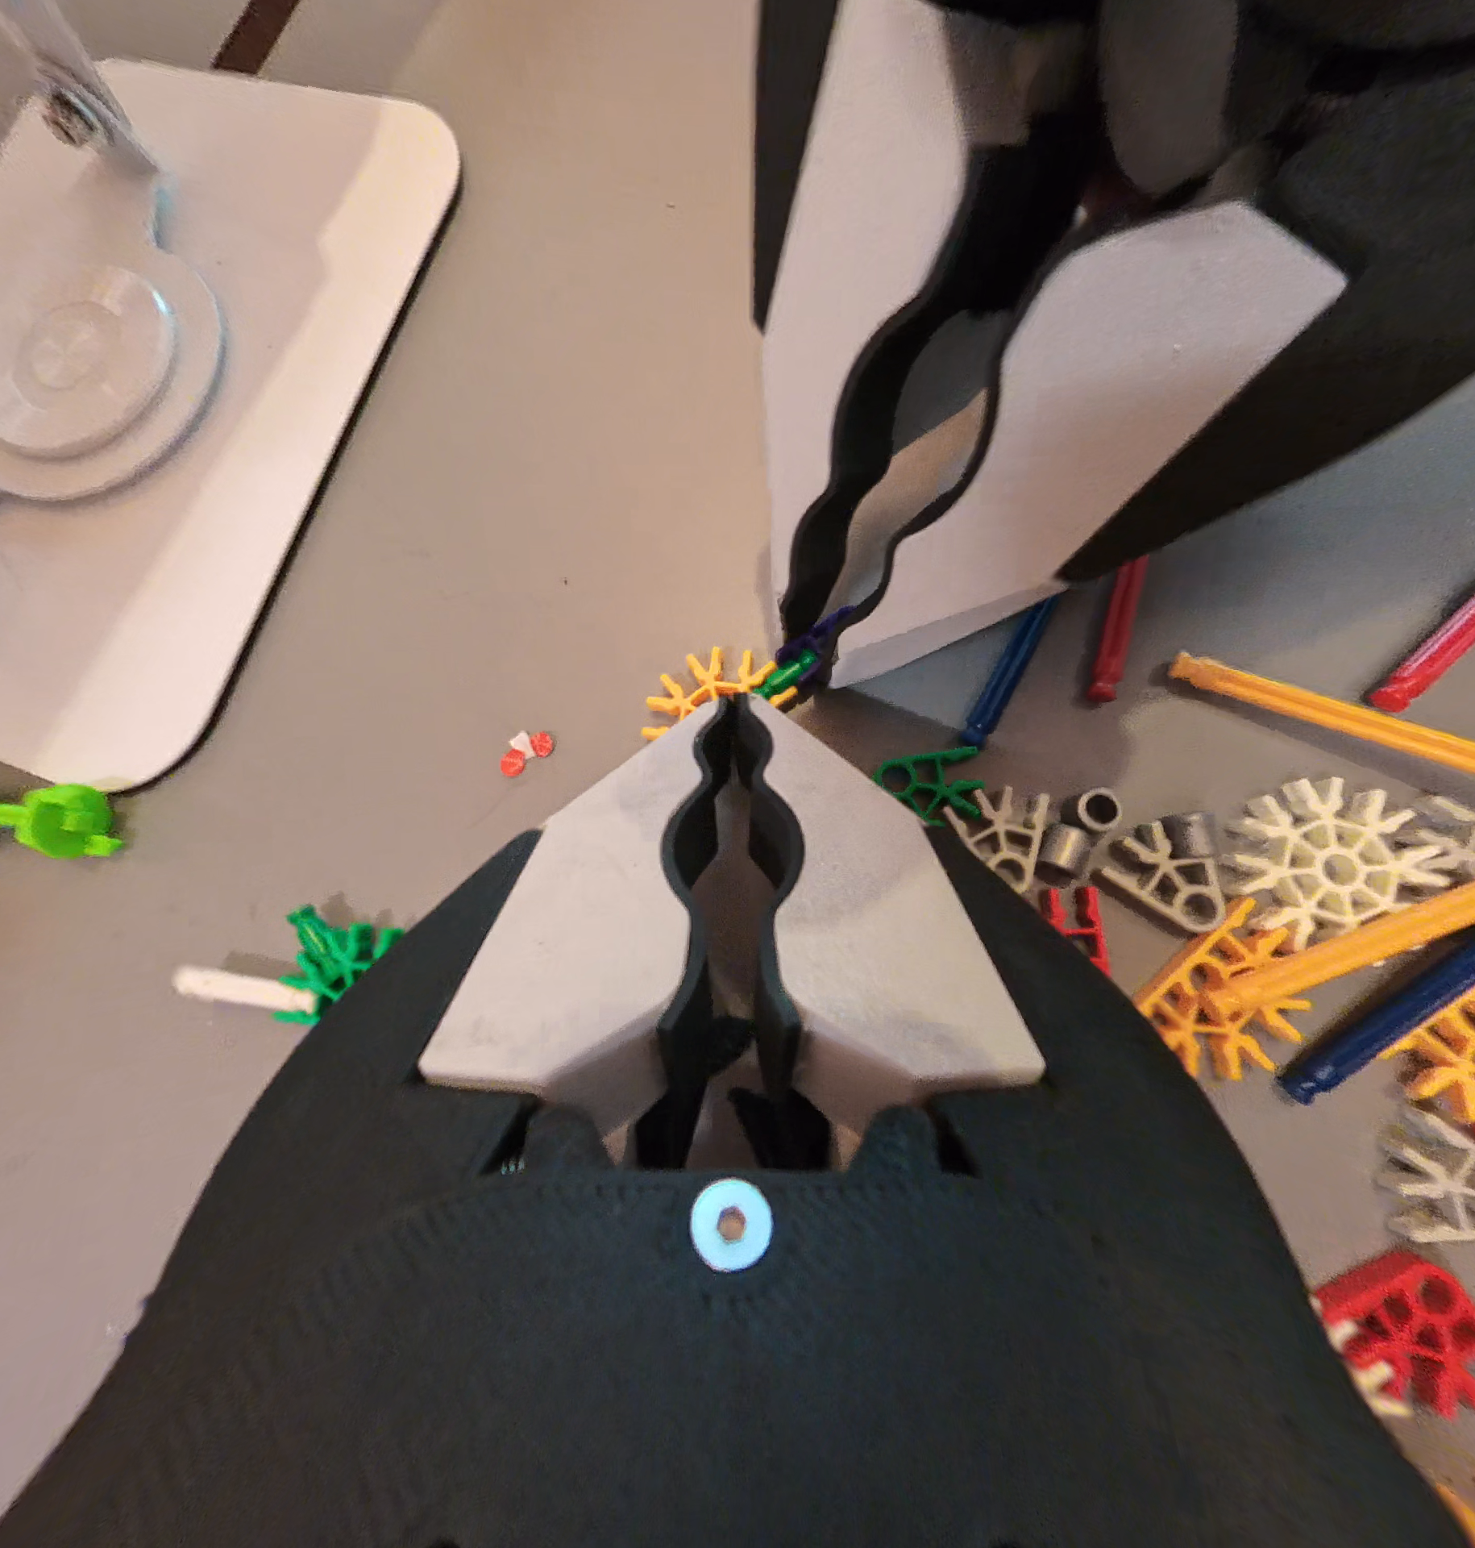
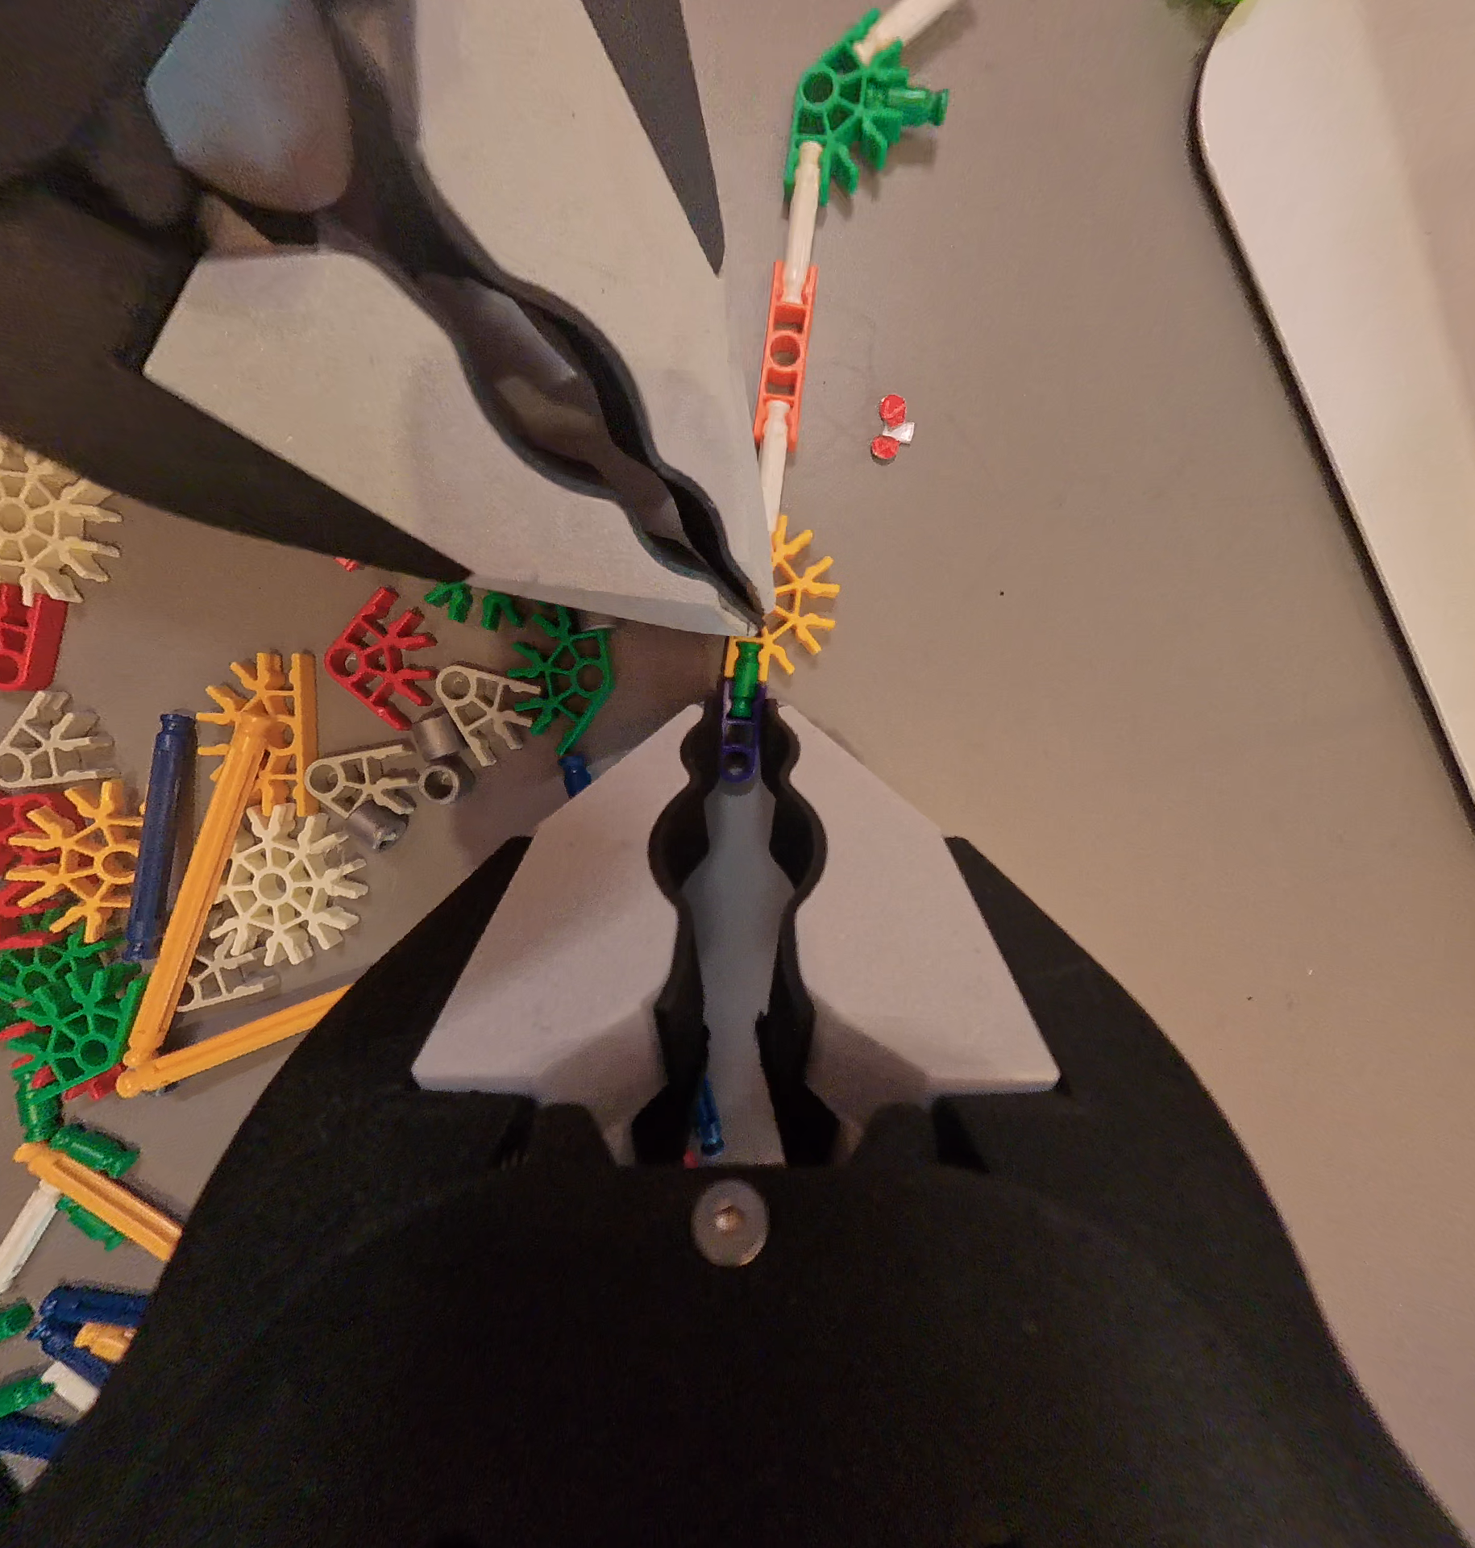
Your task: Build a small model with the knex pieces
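My left gripper (image 1: pixel 732 708) is shut on a yellow snowflake connector (image 1: pixel 701 680) just above the grey table. My right gripper (image 2: pixel 742 712) is shut on a small purple connector (image 2: pixel 738 745). A short green rod (image 2: pixel 744 670) joins the purple connector to the yellow connector (image 2: pixel 801 586). A white rod (image 2: pixel 772 469) runs from the yellow connector to an orange connector (image 2: pixel 789 343) and on to a green connector (image 2: pixel 843 109). The two grippers meet tip to tip. The right gripper (image 1: pixel 805 645) shows in the left wrist view and the left gripper (image 2: pixel 755 616) in the right wrist view.
A pile of loose rods and connectors (image 2: pixel 215 838) lies on the table (image 2: pixel 1136 670), on the right in the left wrist view (image 1: pixel 1304 879). A white stand base (image 1: pixel 173 377) sits at the far left. A light green piece (image 1: pixel 64 821) and small red bits (image 1: pixel 526 751) lie nearby. The tips of both grippers are at nearly the same place. The left tips stand about 15 centimeters off the light green piece (image 1: pixel 64 821).
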The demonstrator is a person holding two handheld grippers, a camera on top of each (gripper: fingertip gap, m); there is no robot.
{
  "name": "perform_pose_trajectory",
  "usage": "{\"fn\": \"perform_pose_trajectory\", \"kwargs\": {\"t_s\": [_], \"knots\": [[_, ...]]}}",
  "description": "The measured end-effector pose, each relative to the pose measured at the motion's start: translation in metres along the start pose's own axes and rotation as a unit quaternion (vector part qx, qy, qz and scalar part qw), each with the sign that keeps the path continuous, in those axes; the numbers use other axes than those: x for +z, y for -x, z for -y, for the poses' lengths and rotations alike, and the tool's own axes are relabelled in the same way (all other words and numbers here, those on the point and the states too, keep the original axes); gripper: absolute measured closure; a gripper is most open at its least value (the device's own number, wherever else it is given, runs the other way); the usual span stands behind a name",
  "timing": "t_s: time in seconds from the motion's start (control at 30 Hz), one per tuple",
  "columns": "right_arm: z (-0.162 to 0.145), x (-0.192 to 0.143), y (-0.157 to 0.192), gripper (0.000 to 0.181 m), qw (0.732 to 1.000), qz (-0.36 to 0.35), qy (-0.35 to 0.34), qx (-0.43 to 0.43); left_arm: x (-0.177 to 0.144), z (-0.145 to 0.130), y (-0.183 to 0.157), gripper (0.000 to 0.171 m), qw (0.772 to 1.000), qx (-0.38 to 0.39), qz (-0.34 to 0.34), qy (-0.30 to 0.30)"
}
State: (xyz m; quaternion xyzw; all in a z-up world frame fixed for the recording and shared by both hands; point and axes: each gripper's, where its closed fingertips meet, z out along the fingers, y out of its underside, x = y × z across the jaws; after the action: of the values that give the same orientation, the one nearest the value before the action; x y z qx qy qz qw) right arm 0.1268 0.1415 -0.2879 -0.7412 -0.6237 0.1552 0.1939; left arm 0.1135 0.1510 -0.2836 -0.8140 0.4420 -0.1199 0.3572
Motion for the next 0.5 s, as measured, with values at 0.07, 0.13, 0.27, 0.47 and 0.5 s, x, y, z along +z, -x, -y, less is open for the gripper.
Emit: {"fn": "perform_pose_trajectory", "kwargs": {"t_s": [0.07, 0.13, 0.27, 0.47, 0.5], "knots": [[-0.0004, 0.0009, -0.0002, 0.174, 1.0, 0.007, 0.011, 0.005, 0.0003, -0.0001, 0.0014, 0.171, 1.0, -0.008, -0.001, -0.004], [-0.0005, 0.0014, -0.0002, 0.174, 1.0, 0.012, 0.024, -0.002, 0.0005, -0.0003, 0.0009, 0.171, 1.0, -0.023, -0.008, -0.011], [-0.0009, 0.0016, -0.0004, 0.174, 0.998, 0.023, 0.064, -0.005, 0.0005, -0.0005, 0.0012, 0.171, 1.0, -0.015, -0.006, -0.007], [-0.0003, 0.0019, -0.0004, 0.174, 0.997, 0.022, 0.078, -0.018, 0.0, -0.0009, 0.0022, 0.171, 1.0, -0.029, -0.001, -0.007], [-0.003, 0.0, -0.0008, 0.174, 0.997, 0.023, 0.075, -0.01, 0.0001, -0.0008, 0.0014, 0.171, 0.999, -0.033, -0.001, -0.005]]}}
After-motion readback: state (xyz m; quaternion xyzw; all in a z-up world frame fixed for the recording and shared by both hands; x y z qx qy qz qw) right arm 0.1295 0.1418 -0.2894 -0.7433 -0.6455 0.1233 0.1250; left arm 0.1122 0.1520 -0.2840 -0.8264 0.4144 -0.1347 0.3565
